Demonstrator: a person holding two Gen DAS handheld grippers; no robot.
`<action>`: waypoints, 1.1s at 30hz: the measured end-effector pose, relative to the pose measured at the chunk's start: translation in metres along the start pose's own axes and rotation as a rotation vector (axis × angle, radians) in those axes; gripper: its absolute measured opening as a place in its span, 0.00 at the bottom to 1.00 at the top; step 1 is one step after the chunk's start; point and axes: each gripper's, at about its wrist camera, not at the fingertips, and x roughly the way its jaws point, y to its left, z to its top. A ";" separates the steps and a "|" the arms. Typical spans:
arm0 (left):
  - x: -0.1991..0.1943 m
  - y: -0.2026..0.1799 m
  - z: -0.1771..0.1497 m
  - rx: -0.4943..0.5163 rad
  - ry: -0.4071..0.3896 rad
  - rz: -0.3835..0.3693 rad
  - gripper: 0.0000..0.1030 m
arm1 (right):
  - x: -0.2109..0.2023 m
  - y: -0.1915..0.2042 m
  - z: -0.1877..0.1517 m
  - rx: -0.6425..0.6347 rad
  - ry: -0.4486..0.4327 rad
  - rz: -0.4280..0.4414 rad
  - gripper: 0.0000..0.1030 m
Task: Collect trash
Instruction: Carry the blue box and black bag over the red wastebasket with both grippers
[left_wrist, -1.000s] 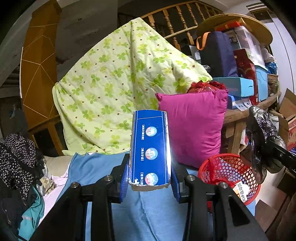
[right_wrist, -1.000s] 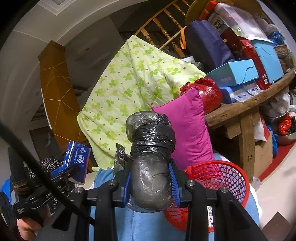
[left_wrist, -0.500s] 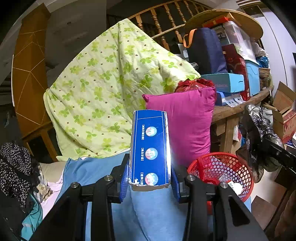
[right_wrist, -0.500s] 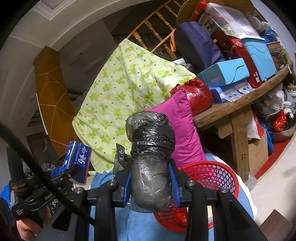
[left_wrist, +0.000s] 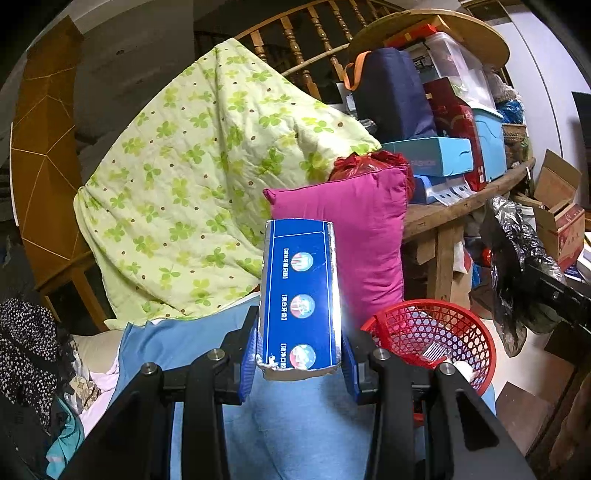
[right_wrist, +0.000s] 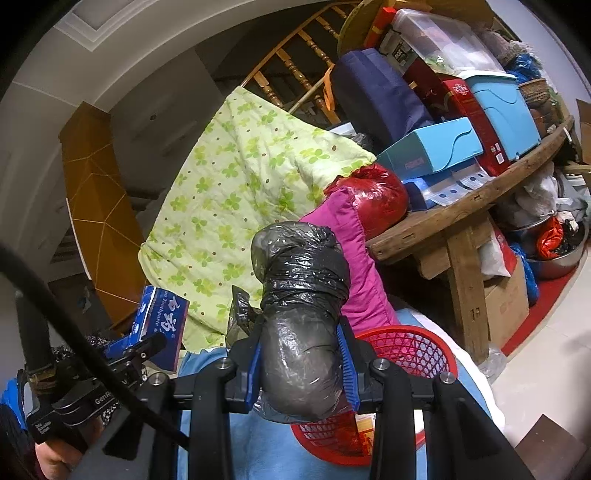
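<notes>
My left gripper (left_wrist: 300, 360) is shut on a blue toothpaste box (left_wrist: 299, 295), held upright above the blue sheet; the box also shows at the left of the right wrist view (right_wrist: 162, 325). My right gripper (right_wrist: 301, 373) is shut on a bundled black plastic bag (right_wrist: 301, 306), which also shows at the right of the left wrist view (left_wrist: 513, 258). A red mesh basket (left_wrist: 476, 332) sits on the blue sheet, to the right of the left gripper and just behind and below the right gripper (right_wrist: 436, 354). It holds a few scraps.
A magenta pillow (left_wrist: 351, 236) and a green clover quilt (left_wrist: 192, 192) stand behind the basket. A wooden table (right_wrist: 461, 214) piled with boxes is at the right. Clothes (left_wrist: 26, 347) lie at the left. Tiled floor (right_wrist: 546, 369) is at the right.
Both grippers have shifted left and slightly up with their loads; the basket, pillow and table now sit further right in the left view and lower in the right view.
</notes>
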 end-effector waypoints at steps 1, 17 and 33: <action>0.001 -0.001 0.000 0.003 0.001 -0.002 0.39 | -0.001 -0.001 0.000 0.003 -0.001 0.000 0.36; 0.011 -0.029 -0.001 0.040 0.023 -0.029 0.39 | -0.007 -0.020 -0.002 0.036 -0.006 -0.029 0.37; 0.026 -0.052 -0.009 0.081 0.057 -0.056 0.39 | -0.004 -0.039 -0.010 0.072 0.009 -0.046 0.37</action>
